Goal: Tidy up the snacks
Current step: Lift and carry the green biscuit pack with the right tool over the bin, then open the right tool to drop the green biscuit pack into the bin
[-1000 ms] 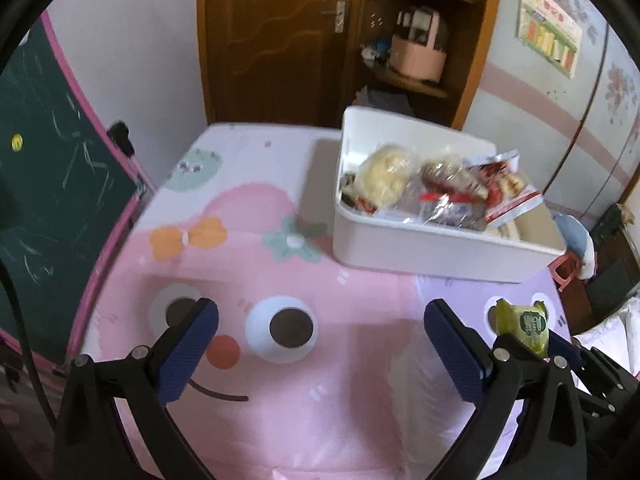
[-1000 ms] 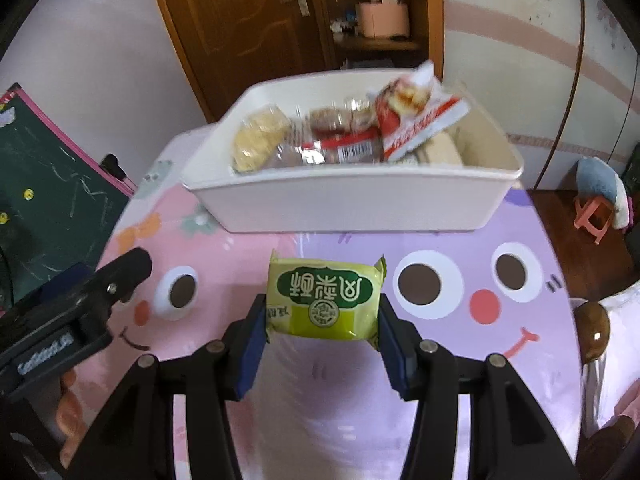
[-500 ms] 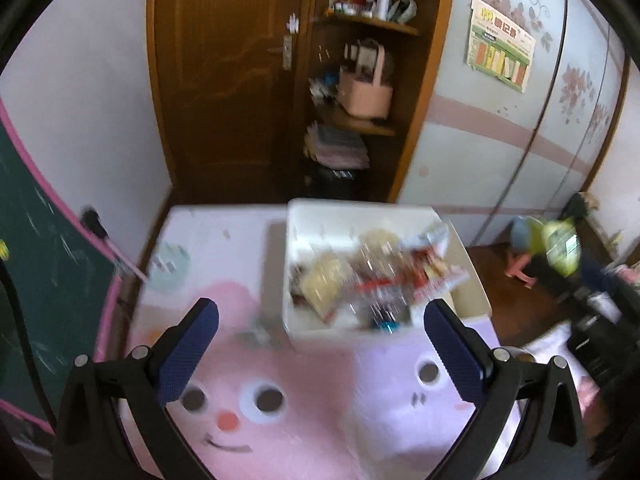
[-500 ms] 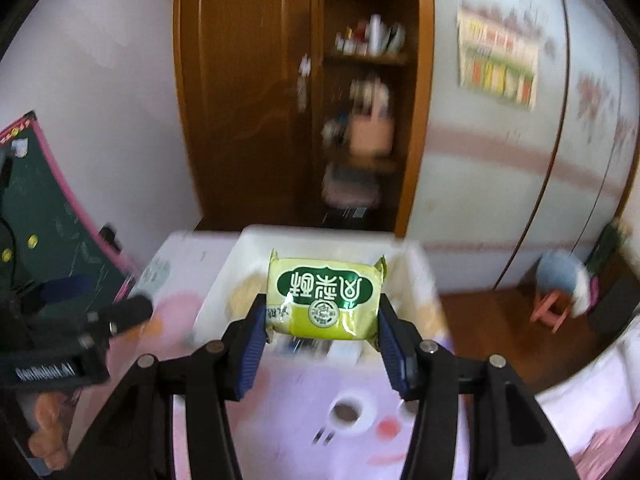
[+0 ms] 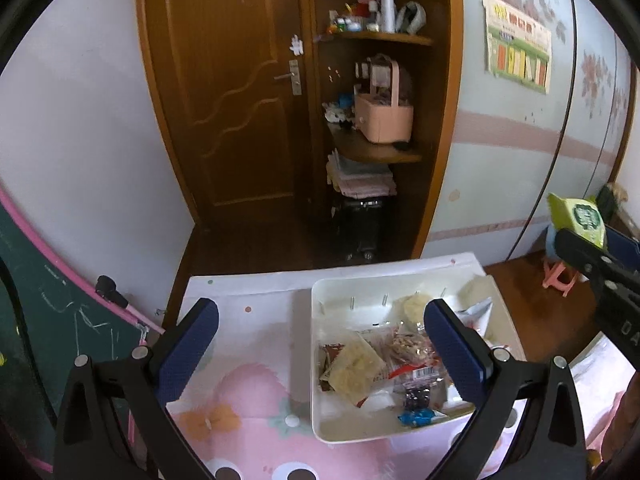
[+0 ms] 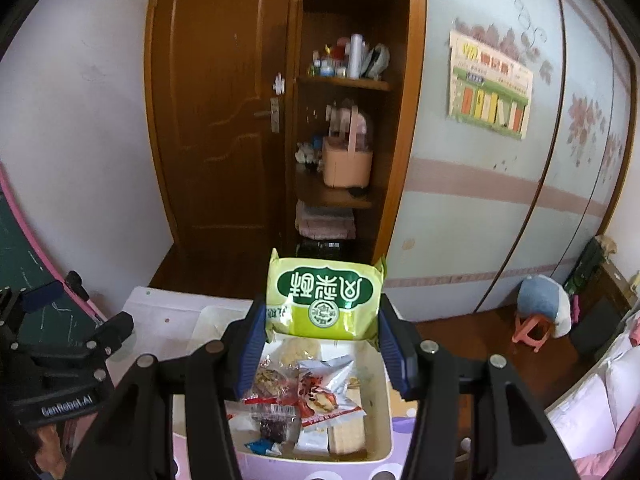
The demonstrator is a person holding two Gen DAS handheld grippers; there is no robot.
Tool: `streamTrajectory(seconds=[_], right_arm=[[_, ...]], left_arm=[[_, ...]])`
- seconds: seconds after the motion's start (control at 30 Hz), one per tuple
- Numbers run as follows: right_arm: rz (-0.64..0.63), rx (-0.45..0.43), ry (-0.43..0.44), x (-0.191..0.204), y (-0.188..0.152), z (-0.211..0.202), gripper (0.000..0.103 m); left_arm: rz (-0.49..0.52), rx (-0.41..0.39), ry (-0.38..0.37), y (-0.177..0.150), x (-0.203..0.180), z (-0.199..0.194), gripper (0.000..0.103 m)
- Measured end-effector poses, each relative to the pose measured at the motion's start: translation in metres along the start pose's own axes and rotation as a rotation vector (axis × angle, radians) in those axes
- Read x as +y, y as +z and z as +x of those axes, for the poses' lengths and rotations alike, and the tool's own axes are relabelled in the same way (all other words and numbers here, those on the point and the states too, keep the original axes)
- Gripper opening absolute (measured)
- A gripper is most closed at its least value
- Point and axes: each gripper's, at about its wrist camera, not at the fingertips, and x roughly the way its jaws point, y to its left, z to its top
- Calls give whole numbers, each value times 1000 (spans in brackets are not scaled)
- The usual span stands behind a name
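While a second ago both grippers hung low over the table, the right gripper (image 6: 322, 330), jaws clamped on the green packet (image 6: 324, 300), and left gripper (image 5: 320, 350), jaws apart, now overlook the white bin (image 5: 316, 360).

Left hand-held gripper (image 5: 320, 344): black plastic frame, silver screws, dark-blue textured pads. Right hand-held gripper (image 6: 322, 344): same build, black w/ blue pads, silver screws; white "GenRobot.AI" lettering on left unit's side.

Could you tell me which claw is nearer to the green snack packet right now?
Right. The right claw is clamped on the green snack packet, holding it above the white bin. The left claw is open and empty, off to the packet's left.
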Motion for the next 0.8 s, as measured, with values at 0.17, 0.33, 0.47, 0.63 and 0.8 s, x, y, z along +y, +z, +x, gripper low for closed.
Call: streamTrajectory(seconds=[0.17,0.33,0.47,0.63,0.8], right_arm=[[16,95,29,4,-13,46,52],[19,185,50,9,-32,83,54],[20,235,59,11,-46,99,56],[38,250,72,9,-51,101,56],[39,247,77,9,-50,94,57]], left_arm=[[19,52,1,-10,-11,37,102],[8,113,-16,-21,-14,67,102],[-3,154,-20,-30,-10,81,102],[-22,179,-26,-34,-3,87,102],[-28,182,-31,-36,-1,81,102]])
